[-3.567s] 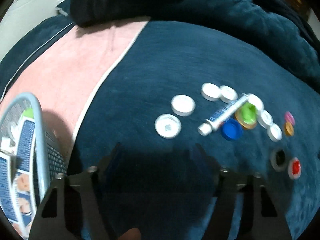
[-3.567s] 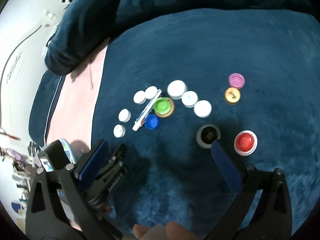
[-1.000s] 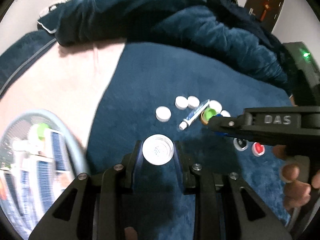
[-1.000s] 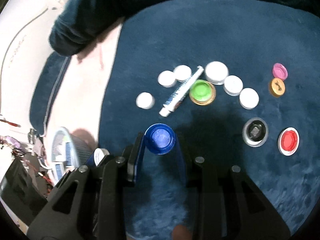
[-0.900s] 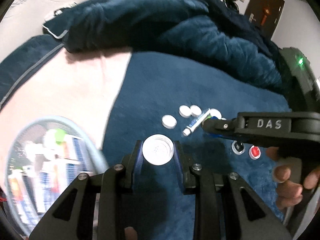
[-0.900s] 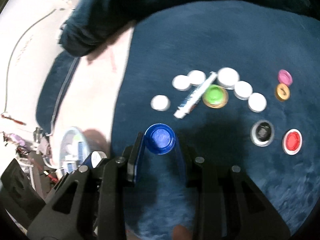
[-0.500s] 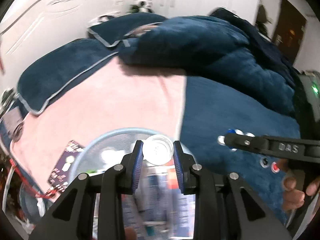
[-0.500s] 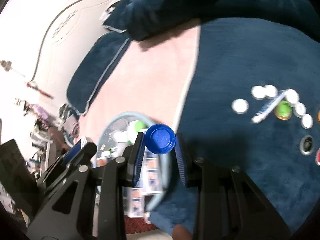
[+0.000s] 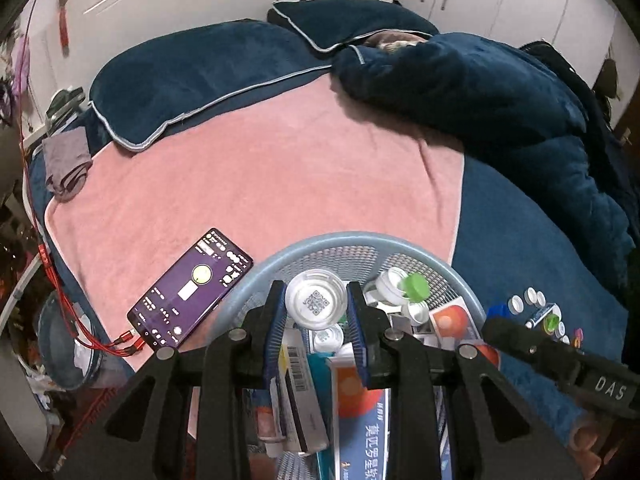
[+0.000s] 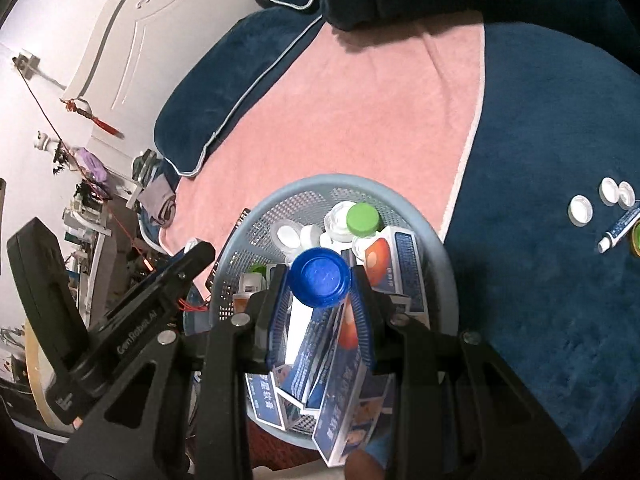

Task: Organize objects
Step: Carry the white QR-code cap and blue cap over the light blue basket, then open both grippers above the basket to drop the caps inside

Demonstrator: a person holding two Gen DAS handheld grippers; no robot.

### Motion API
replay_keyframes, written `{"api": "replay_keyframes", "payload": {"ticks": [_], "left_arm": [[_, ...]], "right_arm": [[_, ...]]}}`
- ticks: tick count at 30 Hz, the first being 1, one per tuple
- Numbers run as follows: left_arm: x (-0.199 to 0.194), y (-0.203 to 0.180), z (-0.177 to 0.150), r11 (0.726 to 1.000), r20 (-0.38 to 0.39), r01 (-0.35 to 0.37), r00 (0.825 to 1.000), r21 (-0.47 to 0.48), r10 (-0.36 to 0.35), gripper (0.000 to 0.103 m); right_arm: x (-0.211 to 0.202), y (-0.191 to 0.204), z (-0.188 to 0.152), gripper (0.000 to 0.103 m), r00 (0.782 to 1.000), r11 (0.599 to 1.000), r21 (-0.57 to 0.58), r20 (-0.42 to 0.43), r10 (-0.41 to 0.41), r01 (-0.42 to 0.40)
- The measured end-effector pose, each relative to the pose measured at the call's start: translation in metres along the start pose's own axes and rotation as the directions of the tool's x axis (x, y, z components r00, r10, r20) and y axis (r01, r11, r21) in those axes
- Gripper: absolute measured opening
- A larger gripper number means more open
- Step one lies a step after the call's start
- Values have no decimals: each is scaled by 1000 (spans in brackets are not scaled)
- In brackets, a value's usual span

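My left gripper (image 9: 317, 308) is shut on a white cap (image 9: 316, 299) and holds it above the light-blue mesh basket (image 9: 352, 242). My right gripper (image 10: 319, 280) is shut on a blue cap (image 10: 319, 277), also above the basket (image 10: 304, 188). The basket holds blue-and-orange boxes (image 10: 400, 268), tubes, white caps and a green-capped bottle (image 10: 362, 218). Several loose caps (image 10: 581, 210) and a small tube (image 10: 620, 232) lie on the navy blanket to the right; they also show in the left wrist view (image 9: 538, 312).
A phone (image 9: 190, 290) with a lit screen lies on the pink towel (image 9: 280, 168) left of the basket, with red cables (image 9: 120, 342) plugged in. Navy pillows (image 9: 192, 76) and a bunched duvet (image 9: 500, 92) lie behind. The bed edge drops off to the left.
Both grippers have carried their caps left from the blanket to over the basket. The left wrist view has steadied, with the phone now in sight.
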State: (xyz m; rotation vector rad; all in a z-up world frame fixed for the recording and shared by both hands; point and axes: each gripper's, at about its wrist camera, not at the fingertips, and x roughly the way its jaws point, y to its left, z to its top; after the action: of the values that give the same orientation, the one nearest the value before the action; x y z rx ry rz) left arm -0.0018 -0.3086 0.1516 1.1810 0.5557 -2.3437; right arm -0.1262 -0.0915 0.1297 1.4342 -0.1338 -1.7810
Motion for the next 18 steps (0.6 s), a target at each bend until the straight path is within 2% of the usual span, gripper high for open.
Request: {"api": "replay_keyframes", "payload": {"ticks": [4,5,6,8,10,15,18], "left_arm": [[1,-1,1,1000,4,-18,1000,-5,18,30],[2,-2,2,999,4,-32,999,2,32,40],[2,-3,1,999,1,-48,999,8,48,68],[0,-4,0,997,0,-77,997,8,77,100],[-3,-1,-1,996,8,-91,996,11,90,102],[-3,5,-6,993,-12,-121,993,13,121,102],[-5,7,-8,990,-19,-140,990,11,140,102]], "right_arm": [[3,3,1,33,1000,999,-18,8,28,-28],[3,4,1,36,999,999,-28,7,34,-33],[2,5,1,42,999,999,-35,12,40,-39],[-1,7,-1,83,999,998,-46,38,38,-37],[-6,9,-2,103,998,998,-63,62,14,-10],[-13,10,-4,103,992,989,-109,88,-93,102],[-13,4,-5,103,991,988,-98,76,-109,116]]}}
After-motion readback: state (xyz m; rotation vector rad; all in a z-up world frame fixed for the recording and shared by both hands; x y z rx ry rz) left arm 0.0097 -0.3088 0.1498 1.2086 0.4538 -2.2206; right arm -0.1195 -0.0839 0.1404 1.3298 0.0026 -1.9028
